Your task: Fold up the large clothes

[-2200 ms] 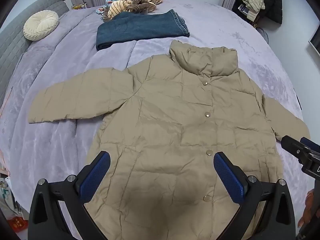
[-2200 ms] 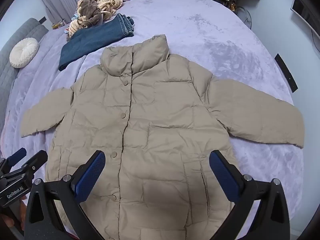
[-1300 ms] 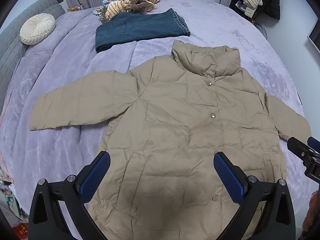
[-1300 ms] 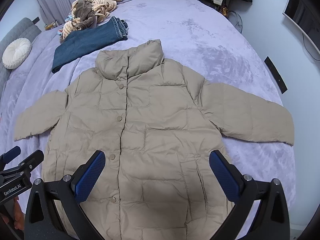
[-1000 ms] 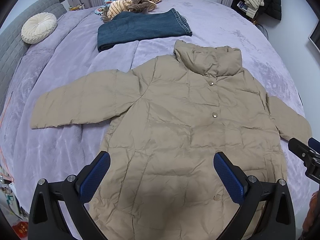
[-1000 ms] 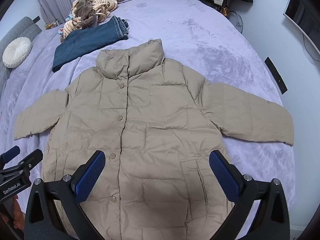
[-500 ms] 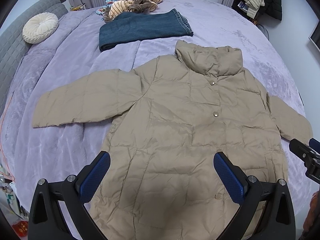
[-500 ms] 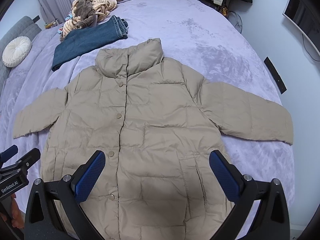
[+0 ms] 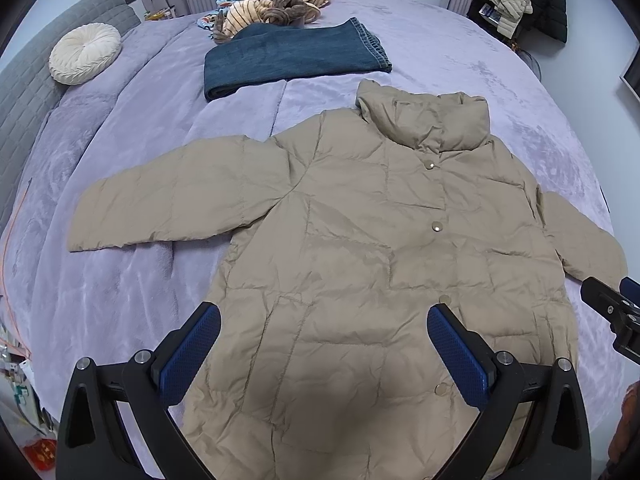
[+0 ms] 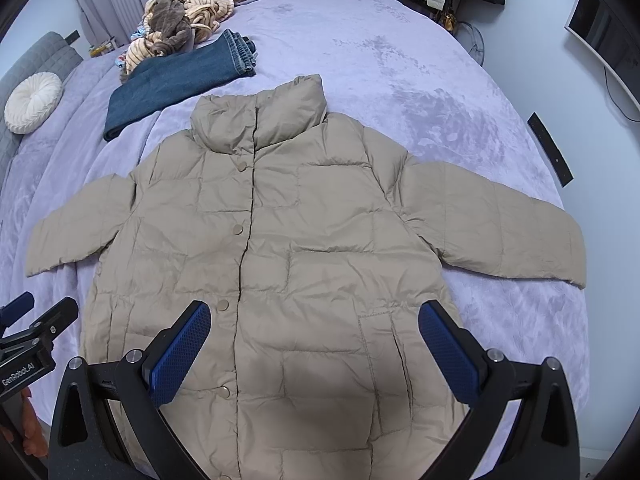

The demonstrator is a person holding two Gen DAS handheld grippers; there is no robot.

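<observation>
- We see a beige quilted puffer jacket [image 9: 360,240] lying flat, front up and snapped shut, on a bed with a lilac plush cover [image 9: 120,288]; both sleeves are spread out sideways.
- Our left gripper [image 9: 324,344] hovers over the jacket's lower hem, jaws spread wide and holding nothing.
- Our right gripper [image 10: 314,340] hovers likewise above the hem, jaws spread and empty.
- Beyond the collar lie folded dark blue jeans [image 10: 180,84] and a heap of striped tan clothes [image 10: 180,16].
- A round cream pleated cushion [image 9: 84,58] rests near the grey headboard.
</observation>
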